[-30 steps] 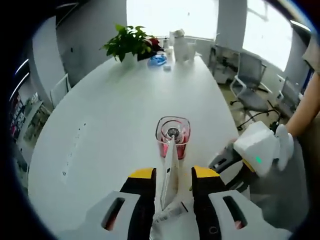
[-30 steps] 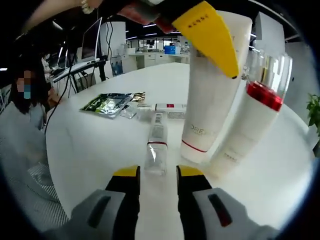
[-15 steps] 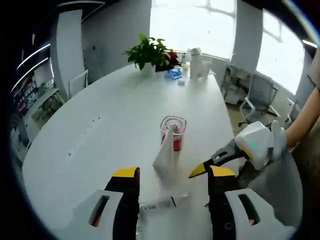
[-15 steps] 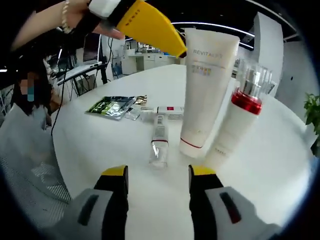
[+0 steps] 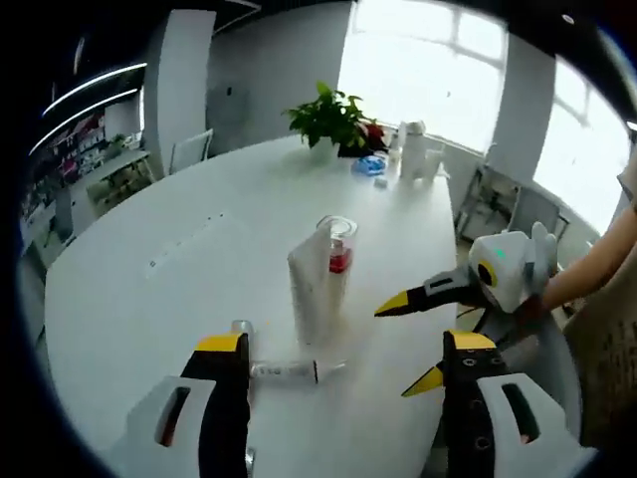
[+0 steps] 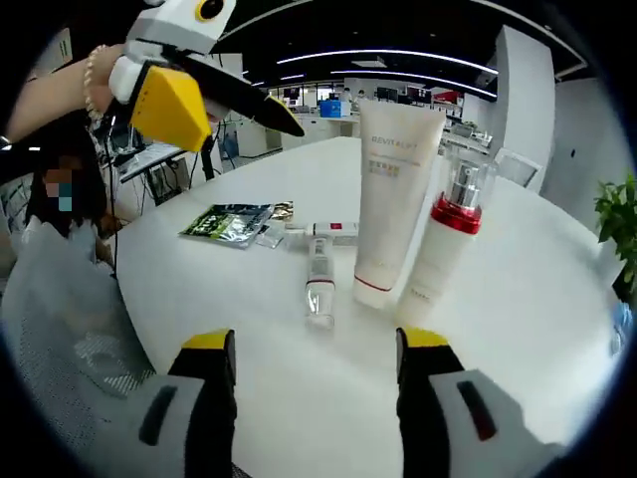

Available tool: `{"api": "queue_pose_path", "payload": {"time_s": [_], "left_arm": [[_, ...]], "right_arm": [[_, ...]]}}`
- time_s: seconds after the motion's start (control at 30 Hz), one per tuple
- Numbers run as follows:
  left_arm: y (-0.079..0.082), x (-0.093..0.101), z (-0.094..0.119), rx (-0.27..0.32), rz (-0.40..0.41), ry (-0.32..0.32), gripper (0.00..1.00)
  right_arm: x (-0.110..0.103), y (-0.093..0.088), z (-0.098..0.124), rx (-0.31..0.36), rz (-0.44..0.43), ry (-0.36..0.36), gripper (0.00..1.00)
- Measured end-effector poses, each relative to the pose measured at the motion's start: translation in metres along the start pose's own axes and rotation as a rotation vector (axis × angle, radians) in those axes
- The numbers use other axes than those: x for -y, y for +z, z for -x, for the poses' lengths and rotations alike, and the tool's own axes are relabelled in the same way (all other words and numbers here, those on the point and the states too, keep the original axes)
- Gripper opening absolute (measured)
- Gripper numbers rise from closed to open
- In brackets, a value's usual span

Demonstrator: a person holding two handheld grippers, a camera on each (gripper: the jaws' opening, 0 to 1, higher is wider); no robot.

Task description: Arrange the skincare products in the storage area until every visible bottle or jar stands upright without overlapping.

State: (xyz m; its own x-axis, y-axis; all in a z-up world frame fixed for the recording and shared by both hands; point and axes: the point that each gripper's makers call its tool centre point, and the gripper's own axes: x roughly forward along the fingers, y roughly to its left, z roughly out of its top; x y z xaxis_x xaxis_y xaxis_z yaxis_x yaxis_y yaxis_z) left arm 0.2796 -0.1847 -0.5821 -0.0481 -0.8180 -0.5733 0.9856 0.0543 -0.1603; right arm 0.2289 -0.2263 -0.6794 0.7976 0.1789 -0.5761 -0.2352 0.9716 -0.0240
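The white oval tabletop (image 6: 328,398) carries the skincare products at the centre of the right gripper view. A tall white squeeze tube (image 6: 391,199), matte plastic with a flat crimped top, stands upright on its cap. Just beside it, to the right in the frame, stands a white pump bottle with a red collar and clear cap (image 6: 444,244); whether the two touch cannot be told. A small clear bottle with a printed label (image 6: 318,284) lies on its side left of the tube, apart from it. Behind it, toward the upper left, lie a small flat white box with a red mark (image 6: 333,230) and a glossy green sachet (image 6: 227,222).

The right tool (image 6: 317,349) has its yellow-tipped jaws spread wide and holds nothing. The left tool (image 5: 338,349) is likewise spread and empty, with the lying bottle between its jaws in the lower centre of its view.
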Motion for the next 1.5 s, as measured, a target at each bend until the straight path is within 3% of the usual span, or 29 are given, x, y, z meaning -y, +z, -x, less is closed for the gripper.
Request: {"api": "queue_pose_path", "payload": {"time_s": [0.37, 0.63, 1.0, 1.5], "left_arm": [[-0.046, 0.009, 0.038, 0.022, 0.144, 0.098, 0.89], [-0.076, 0.010, 0.065, 0.052, 0.237, 0.184, 0.97], [-0.112, 0.018, 0.097, 0.079, 0.332, 0.278, 0.97], [-0.152, 0.025, 0.118, 0.064, 0.421, 0.345, 0.97]], "right_arm": [[0.004, 0.007, 0.036, 0.045, -0.069, -0.024, 0.79], [-0.001, 0.004, 0.048, 0.044, -0.102, -0.031, 0.88], [-0.005, 0.010, 0.061, 0.077, -0.138, -0.026, 1.00], [-0.007, -0.006, 0.067, 0.026, -0.203, -0.020, 1.00]]}}
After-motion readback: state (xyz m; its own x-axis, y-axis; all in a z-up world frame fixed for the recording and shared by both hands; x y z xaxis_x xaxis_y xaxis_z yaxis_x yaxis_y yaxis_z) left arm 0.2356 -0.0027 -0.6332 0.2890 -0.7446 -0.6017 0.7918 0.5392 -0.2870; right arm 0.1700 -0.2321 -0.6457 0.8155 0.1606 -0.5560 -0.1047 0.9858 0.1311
